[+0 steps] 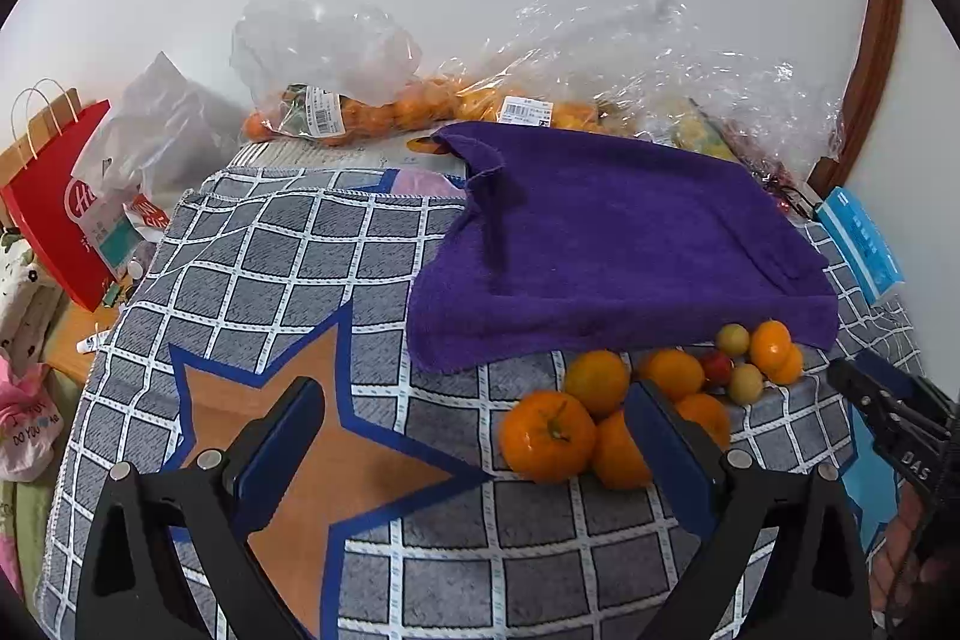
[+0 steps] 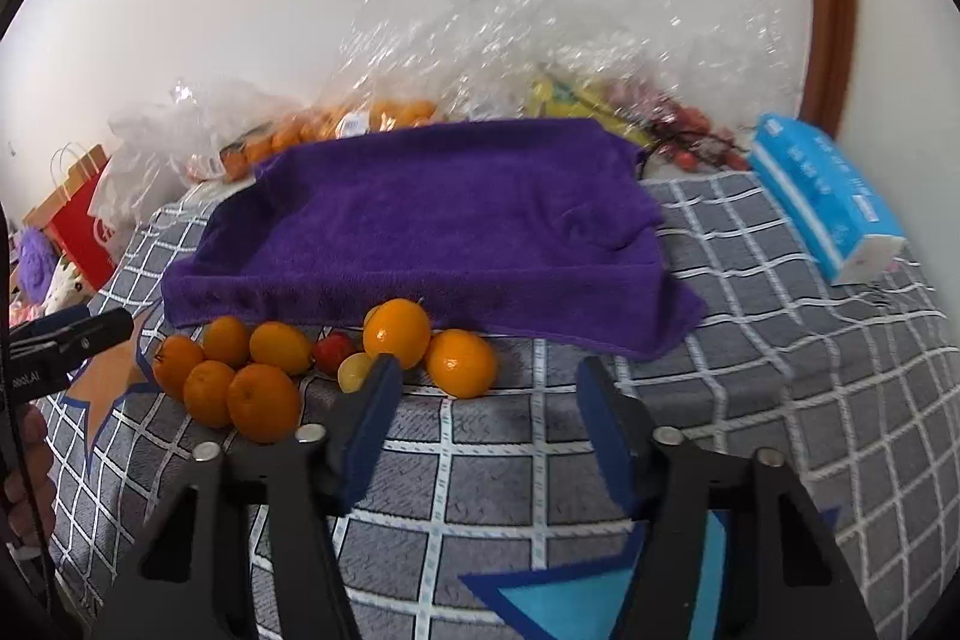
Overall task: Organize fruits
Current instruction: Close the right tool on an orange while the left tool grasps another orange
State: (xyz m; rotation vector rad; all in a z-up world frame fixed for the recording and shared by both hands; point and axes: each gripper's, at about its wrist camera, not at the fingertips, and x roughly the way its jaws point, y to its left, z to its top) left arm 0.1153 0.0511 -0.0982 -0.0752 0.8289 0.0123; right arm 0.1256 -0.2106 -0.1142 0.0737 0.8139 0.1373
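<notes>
Round orange and small yellow-red fruits [image 2: 396,334] heaped loose at front edge of purple terry towel [image 2: 432,220], apparently awaiting sorting. Left gripper [image 1: 474,436] and right gripper [image 2: 486,400] both released, gripping nothing, poised near heap.

Home: shopping bags [image 1: 57,196], tissue pack [image 2: 825,202], checked cloth [image 1: 282,256].

A loose cluster of oranges [image 2: 264,376] lies on the checked cloth [image 2: 750,340], just in front of the purple towel's [image 2: 432,220] near edge, mixed with a small red fruit [image 2: 333,351] and pale yellow-green ones [image 2: 354,372] (all resting, several touching).
</notes>
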